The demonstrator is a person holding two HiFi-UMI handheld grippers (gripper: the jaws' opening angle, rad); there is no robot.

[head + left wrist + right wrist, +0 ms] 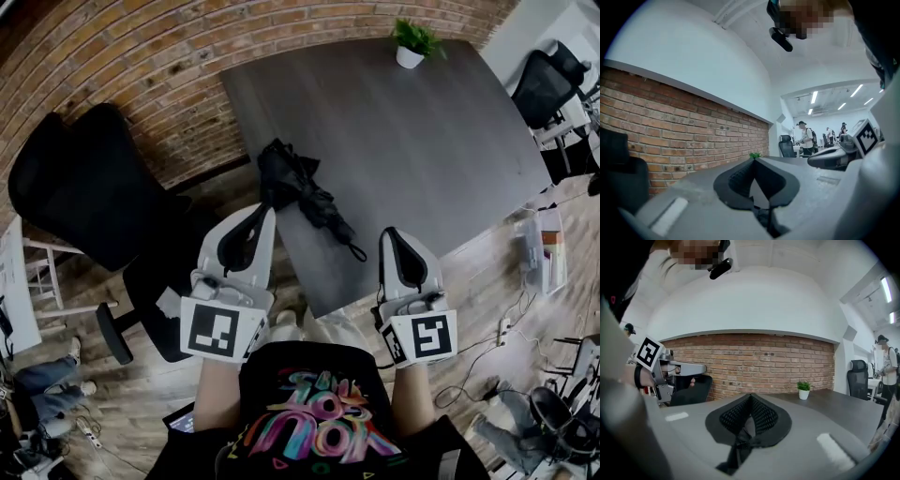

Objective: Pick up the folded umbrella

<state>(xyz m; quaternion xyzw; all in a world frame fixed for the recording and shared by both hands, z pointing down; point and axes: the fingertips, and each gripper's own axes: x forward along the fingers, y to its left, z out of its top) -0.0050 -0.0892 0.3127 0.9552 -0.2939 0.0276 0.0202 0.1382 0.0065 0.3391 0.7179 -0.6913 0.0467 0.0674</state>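
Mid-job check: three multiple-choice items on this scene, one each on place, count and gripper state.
1. Where is the folded umbrella?
A) on the floor
B) on the table, near its edge
C) on the chair
2. How many potted plants stand on the table?
A) one
B) two
C) three
3. How is the right gripper?
A) open, empty
B) shut, empty
C) shut on the umbrella

B: it lies on the tabletop. A: one plant, far edge. B: jaws together, nothing between.
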